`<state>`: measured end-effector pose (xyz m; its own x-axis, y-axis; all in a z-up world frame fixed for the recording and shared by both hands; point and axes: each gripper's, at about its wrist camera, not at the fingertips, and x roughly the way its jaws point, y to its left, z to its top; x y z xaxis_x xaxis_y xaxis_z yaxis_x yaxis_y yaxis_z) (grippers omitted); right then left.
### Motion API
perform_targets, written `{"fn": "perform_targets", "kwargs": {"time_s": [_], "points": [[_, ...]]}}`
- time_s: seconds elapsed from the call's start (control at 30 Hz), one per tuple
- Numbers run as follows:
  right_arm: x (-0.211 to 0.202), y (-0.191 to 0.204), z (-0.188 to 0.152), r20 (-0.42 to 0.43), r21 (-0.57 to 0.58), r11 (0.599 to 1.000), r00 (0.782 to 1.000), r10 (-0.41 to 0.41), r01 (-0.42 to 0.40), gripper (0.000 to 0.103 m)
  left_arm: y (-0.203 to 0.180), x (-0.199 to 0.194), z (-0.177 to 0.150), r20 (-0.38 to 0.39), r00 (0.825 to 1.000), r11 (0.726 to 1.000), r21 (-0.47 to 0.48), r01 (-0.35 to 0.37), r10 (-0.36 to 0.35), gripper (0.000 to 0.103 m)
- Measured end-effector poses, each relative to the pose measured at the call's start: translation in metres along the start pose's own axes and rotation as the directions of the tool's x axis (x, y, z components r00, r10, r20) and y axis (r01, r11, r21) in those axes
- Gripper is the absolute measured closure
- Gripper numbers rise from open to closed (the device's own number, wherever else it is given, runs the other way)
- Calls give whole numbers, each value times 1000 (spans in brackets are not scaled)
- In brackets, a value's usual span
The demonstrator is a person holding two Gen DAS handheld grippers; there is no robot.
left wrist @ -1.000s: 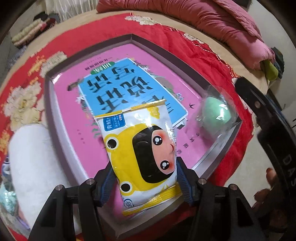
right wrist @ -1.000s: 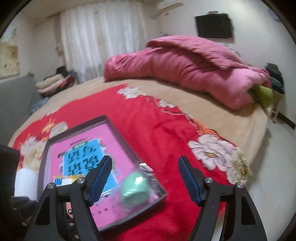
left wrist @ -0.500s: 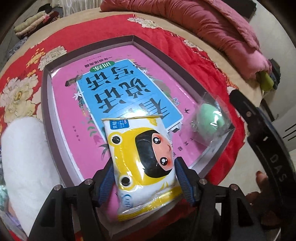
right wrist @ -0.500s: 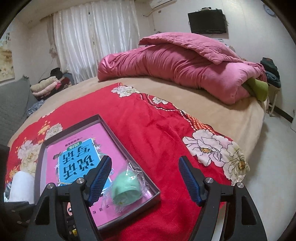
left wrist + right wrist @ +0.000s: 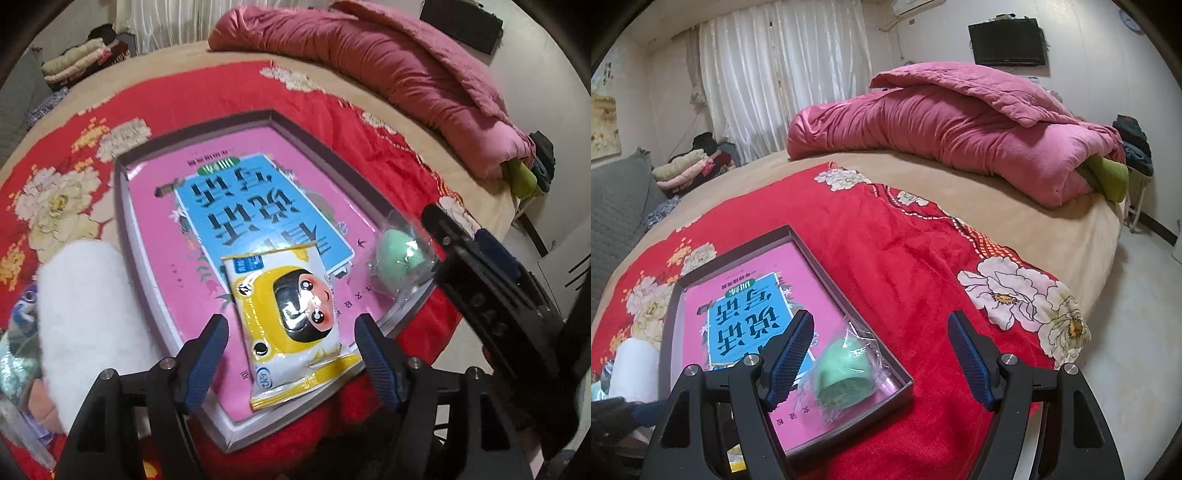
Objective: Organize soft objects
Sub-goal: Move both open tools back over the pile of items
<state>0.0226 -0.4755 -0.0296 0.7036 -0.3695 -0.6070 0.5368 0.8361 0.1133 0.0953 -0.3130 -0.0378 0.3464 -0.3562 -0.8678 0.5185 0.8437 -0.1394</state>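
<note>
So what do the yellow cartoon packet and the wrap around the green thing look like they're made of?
Yellow cartoon packet: glossy printed plastic film, judging by glare and crimped end seams. Wrap around the green item: thin clear plastic, crinkled and shiny.

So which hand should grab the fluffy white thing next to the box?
Probably the left. The left gripper has just been opening, leaving the yellow snack packet in the box, and the white fluffy thing lies right beside it. The right gripper hovers over the wrapped green ball, farther away.

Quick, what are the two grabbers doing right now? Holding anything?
Left gripper: open, jaws just widened; the snack bag lies between them, let go.
Right gripper: open, holding nothing.
</note>
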Motion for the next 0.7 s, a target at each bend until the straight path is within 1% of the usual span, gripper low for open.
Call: {"fn": "perform_targets", "kwargs": {"time_s": [0.1, 0.23, 0.43, 0.7], "points": [[0, 1, 0, -2, -8, 1000, 1000, 0, 0, 27, 1, -11, -1, 30, 999, 1000, 6, -28, 28, 32], [-1, 3, 0, 2, -15, 1000, 1000, 0, 0, 27, 7, -26, -7, 63, 998, 1000, -10, -29, 30, 32], [-7, 10, 1, 22, -49, 999, 1000, -2, 3, 27, 22, -50, -20, 106, 993, 998, -22, -51, 53, 32], [-17, 27, 0, 45, -133, 991, 999, -6, 12, 27, 63, -75, -45, 116, 991, 992, -119, -51, 65, 32]]}}
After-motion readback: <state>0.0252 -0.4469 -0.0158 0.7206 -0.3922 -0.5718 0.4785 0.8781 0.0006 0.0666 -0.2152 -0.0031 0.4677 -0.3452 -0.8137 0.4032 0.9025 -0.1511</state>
